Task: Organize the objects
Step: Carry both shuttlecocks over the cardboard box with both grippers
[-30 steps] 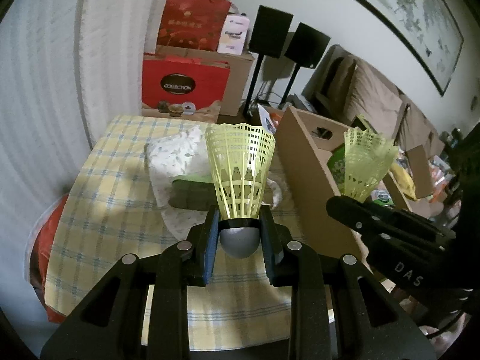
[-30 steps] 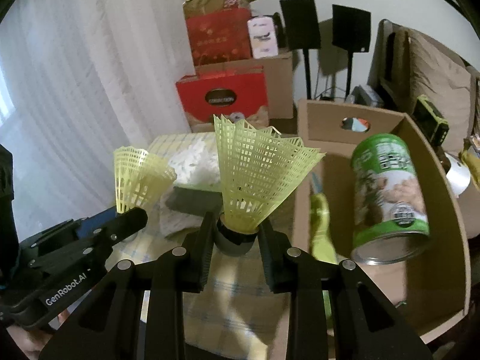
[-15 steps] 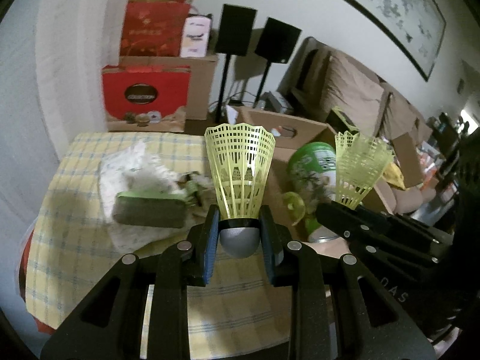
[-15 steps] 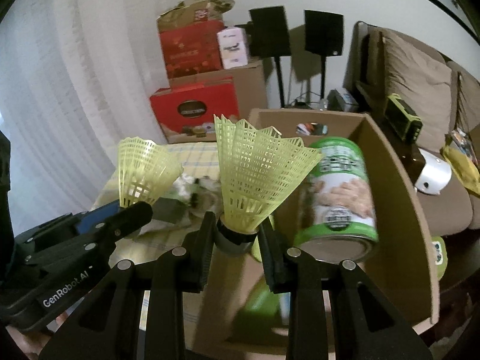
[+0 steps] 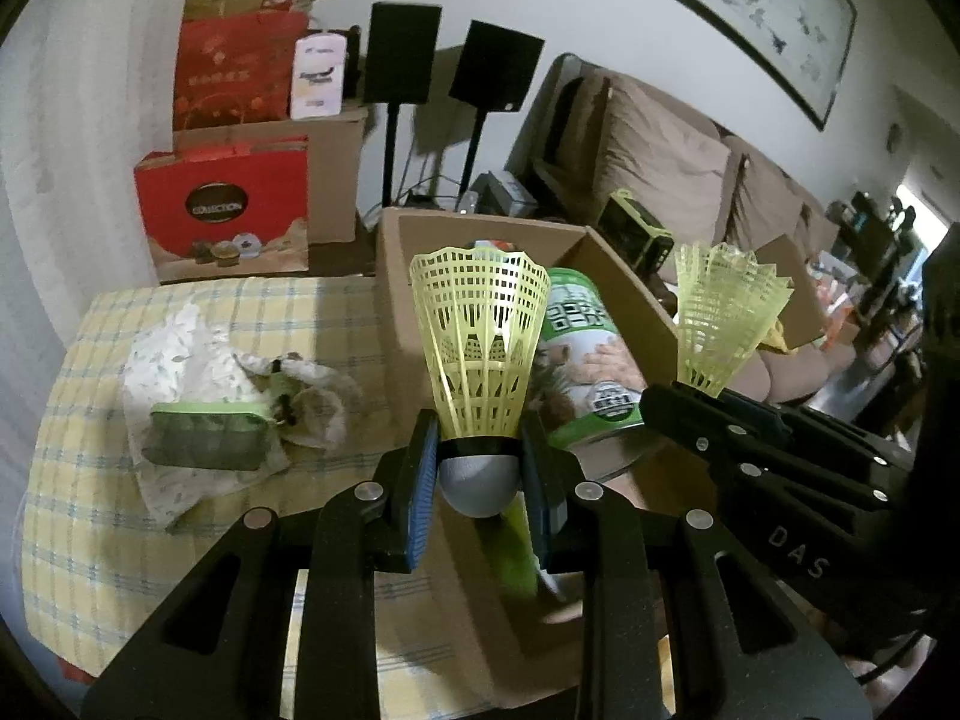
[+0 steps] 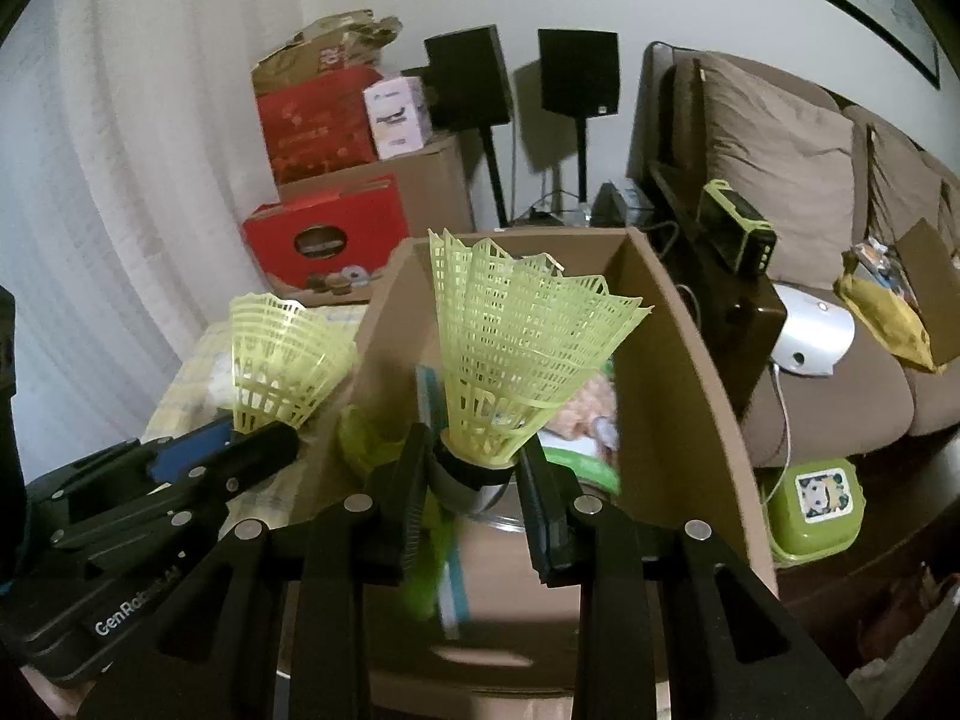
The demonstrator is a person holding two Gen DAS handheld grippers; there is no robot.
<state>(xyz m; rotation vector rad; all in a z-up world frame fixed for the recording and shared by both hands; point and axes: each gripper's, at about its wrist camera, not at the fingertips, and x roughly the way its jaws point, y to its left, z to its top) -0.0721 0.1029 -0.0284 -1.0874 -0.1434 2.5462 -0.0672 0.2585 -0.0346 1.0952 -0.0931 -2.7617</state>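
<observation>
My left gripper (image 5: 480,474) is shut on the grey cork of a yellow shuttlecock (image 5: 480,348), held upright over the near left side of an open cardboard box (image 5: 414,252). My right gripper (image 6: 474,474) is shut on a second yellow shuttlecock (image 6: 516,360), upright above the same box (image 6: 678,360). Each gripper shows in the other's view: the right one (image 5: 690,402) to the right, the left one (image 6: 264,438) to the left. A green can (image 5: 582,360) lies in the box.
A checked yellow tablecloth (image 5: 90,480) covers the table, with a white cloth (image 5: 180,348) and a green pouch (image 5: 204,438) on it. Red gift boxes (image 5: 222,204), speakers (image 5: 402,60) and a brown sofa (image 6: 780,180) stand behind.
Both grippers, each still holding its shuttlecock, have moved right from above the tablecloth to over the cardboard box, which now fills more of both views.
</observation>
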